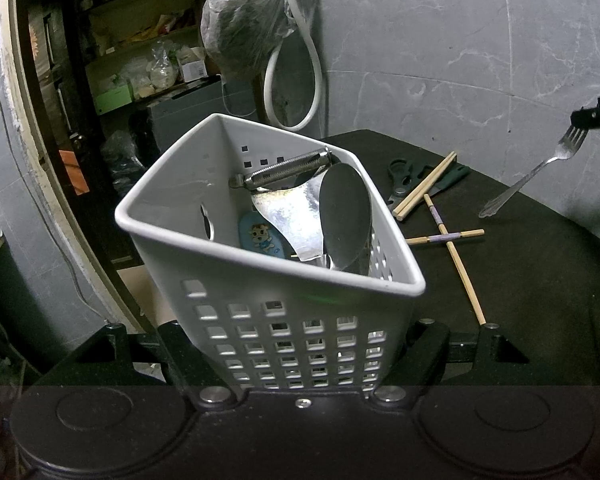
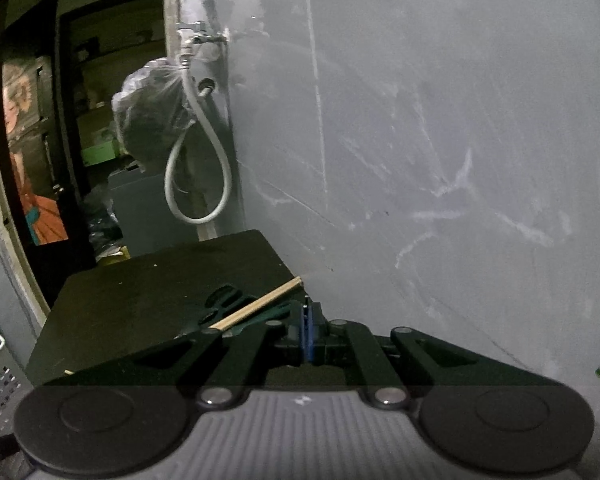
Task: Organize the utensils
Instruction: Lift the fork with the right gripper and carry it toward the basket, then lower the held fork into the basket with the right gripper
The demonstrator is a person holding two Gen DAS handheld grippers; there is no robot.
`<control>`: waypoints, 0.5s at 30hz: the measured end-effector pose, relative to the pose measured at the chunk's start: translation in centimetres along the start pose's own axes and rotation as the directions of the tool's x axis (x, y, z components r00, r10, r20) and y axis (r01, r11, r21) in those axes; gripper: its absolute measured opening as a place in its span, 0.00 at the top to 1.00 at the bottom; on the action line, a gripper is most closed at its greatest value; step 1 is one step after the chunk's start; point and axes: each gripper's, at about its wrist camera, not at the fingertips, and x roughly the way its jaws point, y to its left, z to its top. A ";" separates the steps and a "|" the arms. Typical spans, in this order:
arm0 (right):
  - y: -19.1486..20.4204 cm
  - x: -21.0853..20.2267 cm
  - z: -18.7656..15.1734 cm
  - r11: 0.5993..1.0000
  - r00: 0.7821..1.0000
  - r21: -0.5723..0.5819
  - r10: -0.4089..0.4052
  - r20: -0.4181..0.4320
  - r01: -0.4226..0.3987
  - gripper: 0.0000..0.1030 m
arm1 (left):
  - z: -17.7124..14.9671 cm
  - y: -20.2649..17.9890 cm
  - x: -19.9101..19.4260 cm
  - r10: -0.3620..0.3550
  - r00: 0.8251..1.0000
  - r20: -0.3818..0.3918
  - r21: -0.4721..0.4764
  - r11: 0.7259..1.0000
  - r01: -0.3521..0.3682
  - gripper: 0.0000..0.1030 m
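Note:
My left gripper (image 1: 292, 340) is shut on a white perforated basket (image 1: 268, 257), gripping its lower walls and tilting it. Inside lie a metal peeler (image 1: 284, 172), a large steel spoon (image 1: 344, 208), a metal spatula (image 1: 288, 216) and a small blue cartoon spoon (image 1: 260, 236). At the far right of the left wrist view, my right gripper (image 1: 596, 114) hangs above the black table (image 1: 520, 280), shut on the tines of a steel fork (image 1: 540, 172) whose handle slants down-left. In the right wrist view my right gripper (image 2: 308, 320) has its blue pads together; the fork is hidden there.
On the table lie a pair of plain chopsticks (image 1: 424, 186), dark-handled scissors (image 1: 404, 178) and two crossed chopsticks with purple bands (image 1: 444, 236). A grey marbled wall (image 1: 460, 60) backs the table. A white hose (image 1: 312, 80) and a plastic bag (image 1: 244, 28) hang at its left.

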 end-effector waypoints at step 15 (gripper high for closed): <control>4.1 -3.8 5.1 0.973 0.968 -0.133 0.208 0.137 -0.190 0.98 | 0.1 0.0 -0.2 -0.004 1.000 0.006 0.000 1.000 0.004 0.24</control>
